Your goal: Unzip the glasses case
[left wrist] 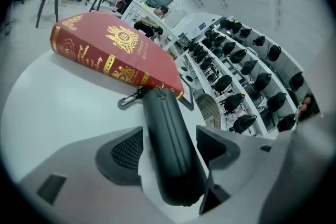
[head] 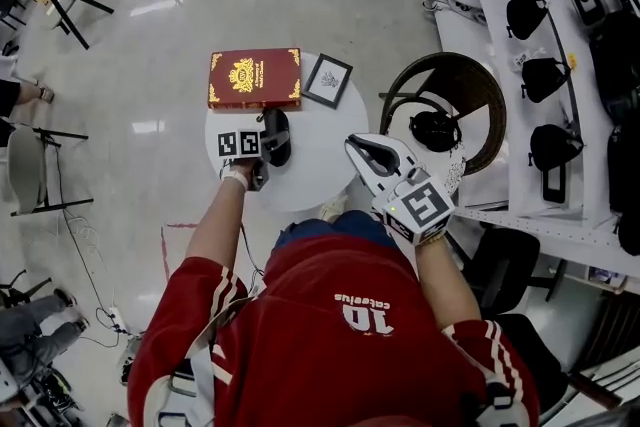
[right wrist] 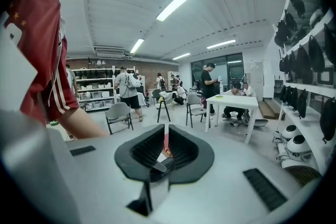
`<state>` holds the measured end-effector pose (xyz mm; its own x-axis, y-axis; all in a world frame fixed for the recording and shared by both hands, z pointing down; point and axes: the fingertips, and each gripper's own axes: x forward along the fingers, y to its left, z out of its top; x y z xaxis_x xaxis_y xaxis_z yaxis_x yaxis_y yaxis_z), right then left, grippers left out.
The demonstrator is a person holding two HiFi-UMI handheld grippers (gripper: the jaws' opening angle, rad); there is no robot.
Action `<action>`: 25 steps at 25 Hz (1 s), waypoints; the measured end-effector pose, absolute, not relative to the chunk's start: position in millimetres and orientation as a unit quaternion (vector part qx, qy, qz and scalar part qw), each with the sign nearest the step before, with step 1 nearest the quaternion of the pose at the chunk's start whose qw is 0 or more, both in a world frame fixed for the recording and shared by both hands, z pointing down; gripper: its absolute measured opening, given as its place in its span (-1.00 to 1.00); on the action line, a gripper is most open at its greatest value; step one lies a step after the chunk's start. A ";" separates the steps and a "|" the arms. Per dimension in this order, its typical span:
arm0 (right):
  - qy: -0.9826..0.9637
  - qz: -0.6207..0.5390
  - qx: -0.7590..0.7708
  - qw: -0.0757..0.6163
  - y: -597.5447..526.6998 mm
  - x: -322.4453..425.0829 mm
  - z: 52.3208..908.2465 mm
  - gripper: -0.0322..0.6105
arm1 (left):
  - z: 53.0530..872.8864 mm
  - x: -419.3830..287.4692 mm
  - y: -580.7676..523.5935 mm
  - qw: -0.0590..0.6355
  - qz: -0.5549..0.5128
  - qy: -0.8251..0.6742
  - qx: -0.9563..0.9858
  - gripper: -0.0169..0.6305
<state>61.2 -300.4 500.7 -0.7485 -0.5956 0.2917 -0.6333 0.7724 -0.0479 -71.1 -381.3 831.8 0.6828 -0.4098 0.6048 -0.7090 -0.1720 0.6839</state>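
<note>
A black glasses case (head: 276,137) lies on the small round white table (head: 322,165), its zipper seam facing up. In the left gripper view the case (left wrist: 169,149) runs lengthwise between the jaws of my left gripper (left wrist: 170,136), a metal clip (left wrist: 127,99) at its far end. A sliver of white shows between the case and the right pad (left wrist: 219,147), so the jaws stand open around it. In the head view the left gripper (head: 268,141) sits at the table's near left. My right gripper (head: 362,151) hovers off the table's right edge, its jaws (right wrist: 164,147) together and empty.
A red and gold book (head: 254,78) and a small picture frame (head: 327,80) lie at the table's far side, just beyond the case. A round wicker chair (head: 480,85) stands to the right, before white shelves of black headsets (head: 545,75). Folding chairs and people occupy the room behind.
</note>
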 end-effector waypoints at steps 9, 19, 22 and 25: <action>-0.935 0.070 0.323 0.129 -295.9 49.6 494.8 -0.79 | 828.3 -110.0 -371.2 0.517 0.156 -0.403 0.739 0.00; -0.933 0.068 0.335 0.116 -283.2 43.8 476.8 -0.79 | 797.2 -133.2 -352.7 0.519 0.101 -0.425 0.735 0.00; -0.932 0.069 0.339 0.110 -277.8 43.2 473.2 -0.79 | 781.2 -135.0 -349.1 0.509 0.091 -0.428 0.741 0.00; -0.932 0.067 0.342 0.099 -272.0 42.3 465.6 -0.79 | 758.5 -134.2 -343.0 0.494 0.081 -0.426 0.754 0.00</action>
<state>42.3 -272.0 465.6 -0.7464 -0.6242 0.2308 -0.6509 0.7570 -0.0577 -134.2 -343.0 758.5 0.6243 -0.5618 0.5427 -0.7216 -0.1489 0.6761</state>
